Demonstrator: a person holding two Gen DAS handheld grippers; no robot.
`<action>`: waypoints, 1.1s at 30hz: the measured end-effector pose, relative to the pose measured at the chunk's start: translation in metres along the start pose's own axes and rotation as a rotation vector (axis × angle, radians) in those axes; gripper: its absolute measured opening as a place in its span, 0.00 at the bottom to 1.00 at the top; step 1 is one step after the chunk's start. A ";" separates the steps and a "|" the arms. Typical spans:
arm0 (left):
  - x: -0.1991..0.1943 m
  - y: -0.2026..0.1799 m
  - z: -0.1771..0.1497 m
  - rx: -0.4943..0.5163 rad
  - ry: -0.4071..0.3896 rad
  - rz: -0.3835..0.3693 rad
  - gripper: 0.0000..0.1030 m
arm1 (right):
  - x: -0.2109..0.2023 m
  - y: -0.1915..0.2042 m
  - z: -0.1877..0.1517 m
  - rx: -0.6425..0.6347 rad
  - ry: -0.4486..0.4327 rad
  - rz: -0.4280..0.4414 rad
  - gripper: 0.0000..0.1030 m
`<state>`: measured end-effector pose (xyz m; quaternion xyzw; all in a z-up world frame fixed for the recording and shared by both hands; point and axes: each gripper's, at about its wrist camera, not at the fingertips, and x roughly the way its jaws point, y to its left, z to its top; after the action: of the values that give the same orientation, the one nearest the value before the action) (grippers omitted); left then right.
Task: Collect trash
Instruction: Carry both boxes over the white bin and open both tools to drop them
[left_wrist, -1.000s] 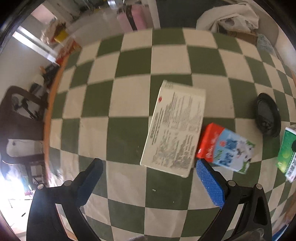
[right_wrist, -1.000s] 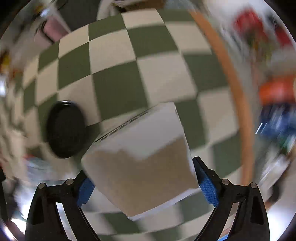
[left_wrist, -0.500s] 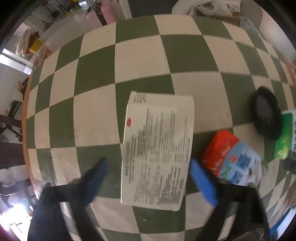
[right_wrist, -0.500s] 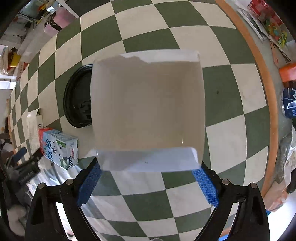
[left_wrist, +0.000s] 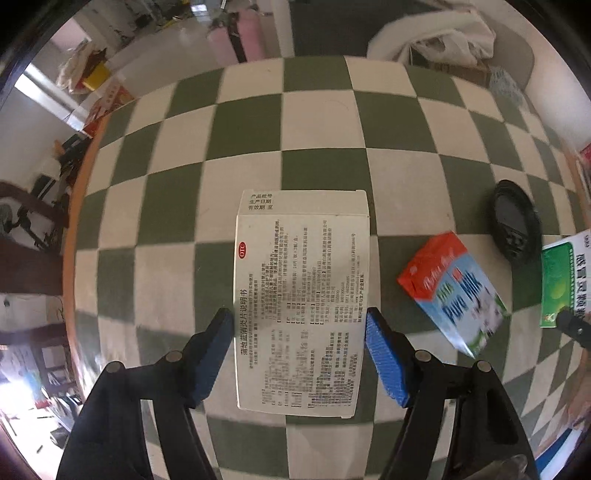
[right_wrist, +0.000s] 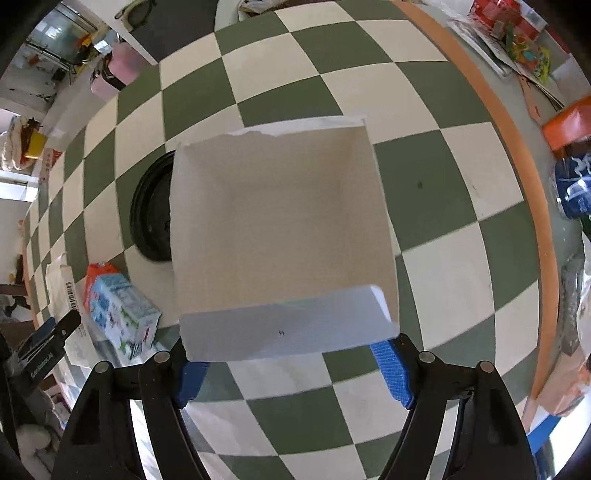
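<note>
A flat white medicine box (left_wrist: 301, 295) with printed text lies on the green-and-cream checkered table. My left gripper (left_wrist: 299, 354) straddles its near end, blue pads at both long edges, shut on it. A red-and-blue milk carton (left_wrist: 454, 291) lies to its right; it also shows in the right wrist view (right_wrist: 118, 310). My right gripper (right_wrist: 291, 373) is shut on an open white cardboard box (right_wrist: 280, 229), held above the table with its empty inside facing the camera. From the left wrist view that box shows its green side (left_wrist: 565, 280).
A black round lid (left_wrist: 515, 225) lies on the table past the milk carton, partly hidden behind the held box in the right wrist view (right_wrist: 147, 221). The table's orange rim (right_wrist: 532, 177) runs along the right. Clutter and bags stand beyond both edges.
My left gripper moved forward over the medicine box and its pads came in against the box's sides. My right gripper tilted the open white box so its inside faces the camera.
</note>
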<state>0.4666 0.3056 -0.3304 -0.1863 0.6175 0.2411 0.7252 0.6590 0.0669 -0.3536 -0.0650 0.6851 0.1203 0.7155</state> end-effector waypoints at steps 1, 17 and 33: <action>-0.008 0.000 -0.008 -0.003 -0.012 -0.002 0.67 | -0.004 0.001 -0.007 -0.007 -0.015 -0.001 0.77; -0.096 0.060 -0.151 0.019 -0.180 -0.063 0.67 | -0.077 0.061 -0.182 -0.127 -0.171 0.050 0.76; -0.113 0.148 -0.391 0.060 -0.114 -0.170 0.67 | -0.106 0.081 -0.496 -0.108 -0.220 0.101 0.76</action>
<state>0.0525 0.1908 -0.2809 -0.2022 0.5640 0.1706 0.7823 0.1557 0.0080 -0.2683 -0.0554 0.5975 0.1994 0.7747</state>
